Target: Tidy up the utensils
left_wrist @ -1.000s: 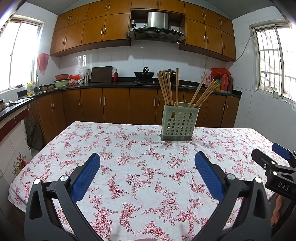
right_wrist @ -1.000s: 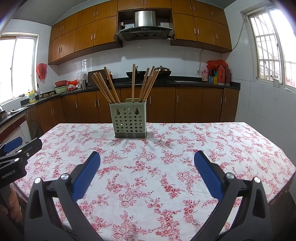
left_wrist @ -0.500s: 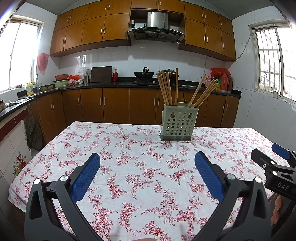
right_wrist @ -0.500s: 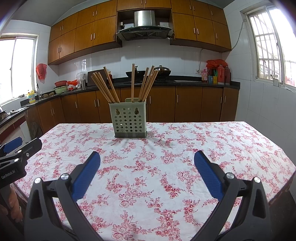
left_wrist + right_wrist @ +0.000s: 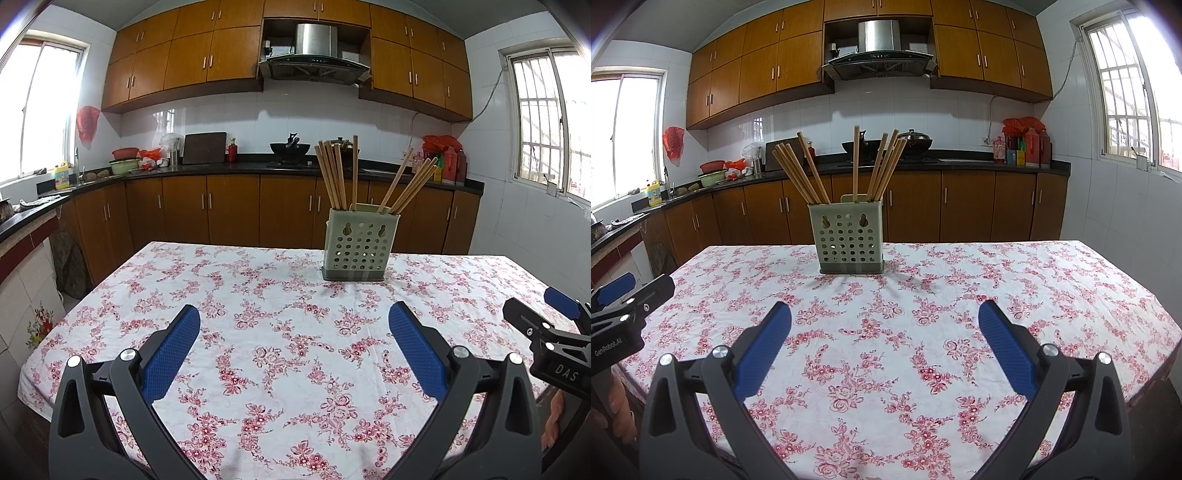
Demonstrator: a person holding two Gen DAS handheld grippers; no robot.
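Note:
A pale green perforated utensil holder [image 5: 360, 247] [image 5: 850, 242] stands upright on the far half of the table, with several wooden chopsticks [image 5: 334, 173] [image 5: 801, 173] fanned out of its top. My left gripper [image 5: 294, 325] hovers open over the near side of the table, well short of the holder, nothing between its blue pads. My right gripper [image 5: 885, 321] is likewise open and empty, facing the holder from the near side. Each gripper shows at the edge of the other's view: the right one [image 5: 546, 325], the left one [image 5: 628, 295].
The table wears a white cloth with red flowers [image 5: 280, 332]. Its near edge lies just below both grippers and its right edge [image 5: 1145, 306] drops off beside tiled wall. Wooden cabinets and a dark worktop [image 5: 221, 168] run behind the table.
Both views have shifted only slightly, the holder sitting a touch higher in frame. Both grippers stay open and empty.

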